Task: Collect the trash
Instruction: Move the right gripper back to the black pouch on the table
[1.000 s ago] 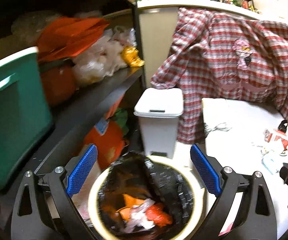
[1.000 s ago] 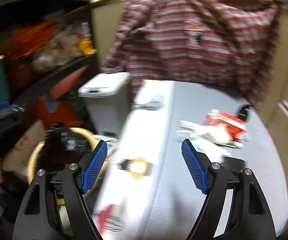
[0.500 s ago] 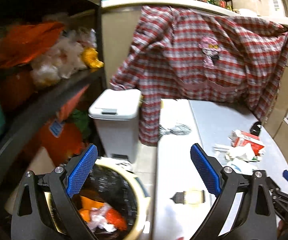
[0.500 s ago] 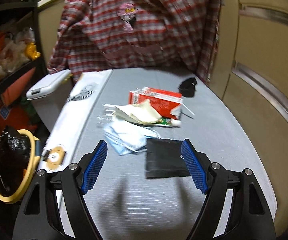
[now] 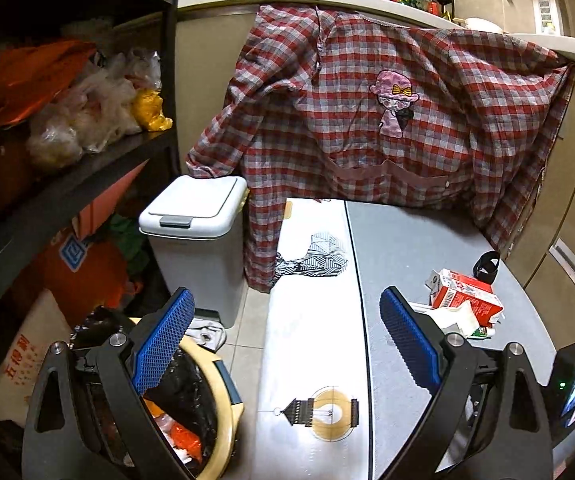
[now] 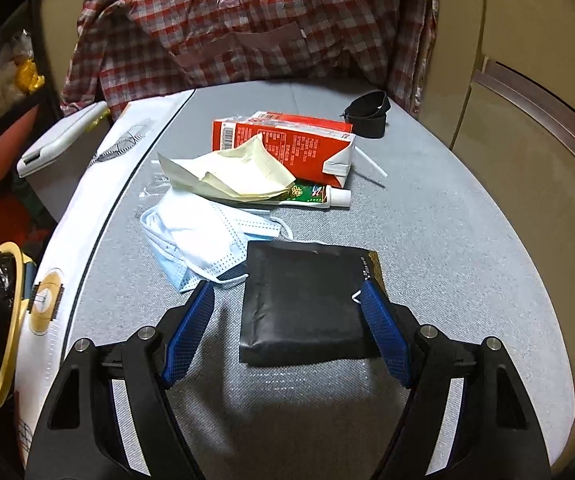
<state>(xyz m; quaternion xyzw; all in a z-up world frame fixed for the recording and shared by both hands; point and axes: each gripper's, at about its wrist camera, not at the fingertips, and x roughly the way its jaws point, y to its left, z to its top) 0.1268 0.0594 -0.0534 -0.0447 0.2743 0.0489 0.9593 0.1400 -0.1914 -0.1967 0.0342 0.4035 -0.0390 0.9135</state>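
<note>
Your grey bench (image 6: 467, 240) carries the trash ahead of your right gripper (image 6: 287, 300), whose wide-open jaws straddle the black pouch (image 6: 303, 304), red carton (image 6: 287, 144) and face mask (image 6: 199, 236) beyond it, while your left gripper (image 5: 283, 328) gapes above the yellow-rimmed bin (image 5: 223, 400).

Crumpled paper (image 6: 231, 172) covers most of the tube (image 6: 319, 195) (label unreadable).

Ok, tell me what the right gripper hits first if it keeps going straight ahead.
Most likely the black pouch: the open right gripper already straddles it on the table. Beyond it lie the mask and carton.
</note>
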